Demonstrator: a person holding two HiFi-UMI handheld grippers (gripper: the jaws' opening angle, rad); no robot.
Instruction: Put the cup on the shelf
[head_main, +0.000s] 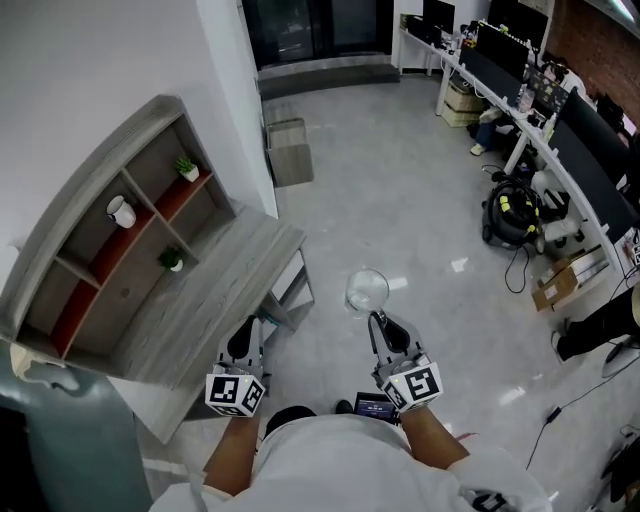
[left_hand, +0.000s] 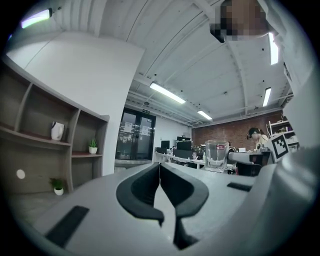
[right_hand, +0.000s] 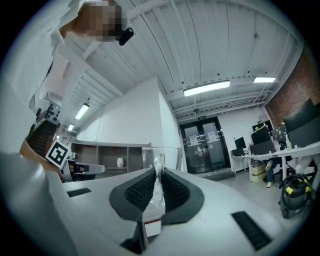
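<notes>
- Glass cup (head_main: 367, 291) hangs in the right tool (head_main: 379, 322), well apart from the shelf (head_main: 130, 230); placing not yet done.
- Pressed together and empty, the left tool (left_hand: 159, 169) faces the shelf.
- Pinched between the right tool's jaws: the cup's handle.

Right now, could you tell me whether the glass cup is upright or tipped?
Upright: the cup stands vertical, rim uppermost, with the right tongs shut on it.

No wording is legible. The red label (left_hand: 220, 146) on the glass cup (left_hand: 216, 157) is too small to read, as are the sign (right_hand: 202, 118) above the glass doors (right_hand: 207, 150) and the sheets (right_hand: 193, 139) on them.
</notes>
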